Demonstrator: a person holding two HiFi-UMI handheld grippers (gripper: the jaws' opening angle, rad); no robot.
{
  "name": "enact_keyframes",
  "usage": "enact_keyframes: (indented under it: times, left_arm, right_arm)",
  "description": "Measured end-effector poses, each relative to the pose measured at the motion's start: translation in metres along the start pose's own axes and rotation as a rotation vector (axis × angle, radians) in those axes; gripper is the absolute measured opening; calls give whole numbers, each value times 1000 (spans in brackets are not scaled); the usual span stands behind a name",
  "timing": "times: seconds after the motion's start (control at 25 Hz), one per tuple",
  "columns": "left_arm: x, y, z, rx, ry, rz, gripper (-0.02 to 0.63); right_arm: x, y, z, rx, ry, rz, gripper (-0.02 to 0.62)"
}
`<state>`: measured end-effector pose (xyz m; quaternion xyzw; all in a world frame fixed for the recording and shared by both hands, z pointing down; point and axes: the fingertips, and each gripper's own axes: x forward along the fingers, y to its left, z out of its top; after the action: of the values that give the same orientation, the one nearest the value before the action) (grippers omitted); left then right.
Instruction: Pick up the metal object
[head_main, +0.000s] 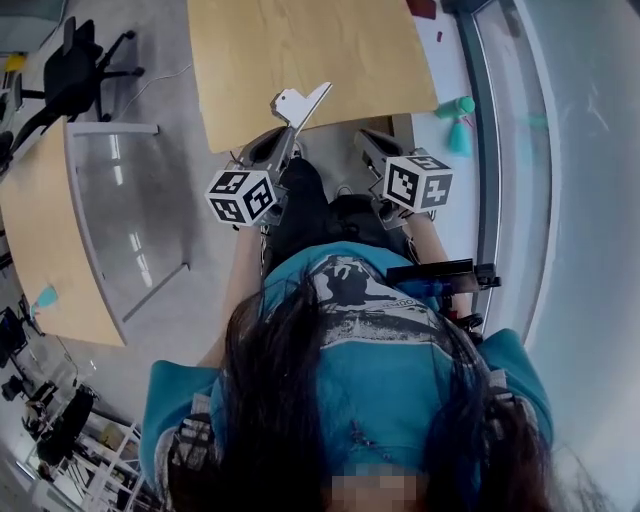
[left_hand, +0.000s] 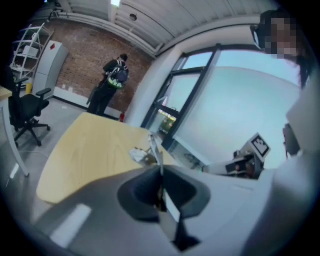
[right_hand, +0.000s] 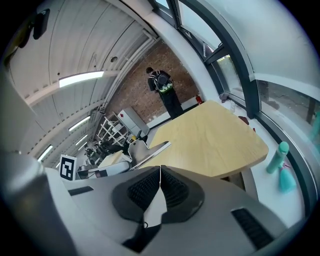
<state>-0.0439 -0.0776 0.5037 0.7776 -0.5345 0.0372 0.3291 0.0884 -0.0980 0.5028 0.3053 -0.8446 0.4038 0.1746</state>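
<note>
The metal object (head_main: 300, 103) is a flat grey bracket with a notched end, held up over the near edge of the wooden table (head_main: 300, 50). My left gripper (head_main: 288, 128) is shut on it. In the left gripper view the plate (left_hand: 155, 149) shows edge-on, pinched between the pads of the left gripper (left_hand: 160, 170). My right gripper (head_main: 366, 140) hovers just to the right of it, apart from the plate. Its jaws (right_hand: 160, 170) are shut with nothing between them. The right gripper view shows the bracket (right_hand: 141, 150) to its left.
The table (right_hand: 210, 140) stands against a glazed wall with a dark frame (head_main: 490, 150). A teal bottle (head_main: 458, 108) lies on the floor to the table's right. An office chair (head_main: 75, 65) and a second desk (head_main: 40, 230) are at the left. A person (left_hand: 112, 80) stands by the far brick wall.
</note>
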Motion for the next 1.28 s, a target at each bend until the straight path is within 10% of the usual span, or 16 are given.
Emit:
enact_keyframes:
  times: [0.4, 1.28]
  left_arm:
    - [-56, -71, -55, 13, -24, 66, 17]
    - [-241, -57, -110, 43, -61, 15, 17]
  right_arm:
    - [-57, -1, -64, 14, 23, 72, 14]
    - [-68, 135, -159, 4, -38, 27, 14]
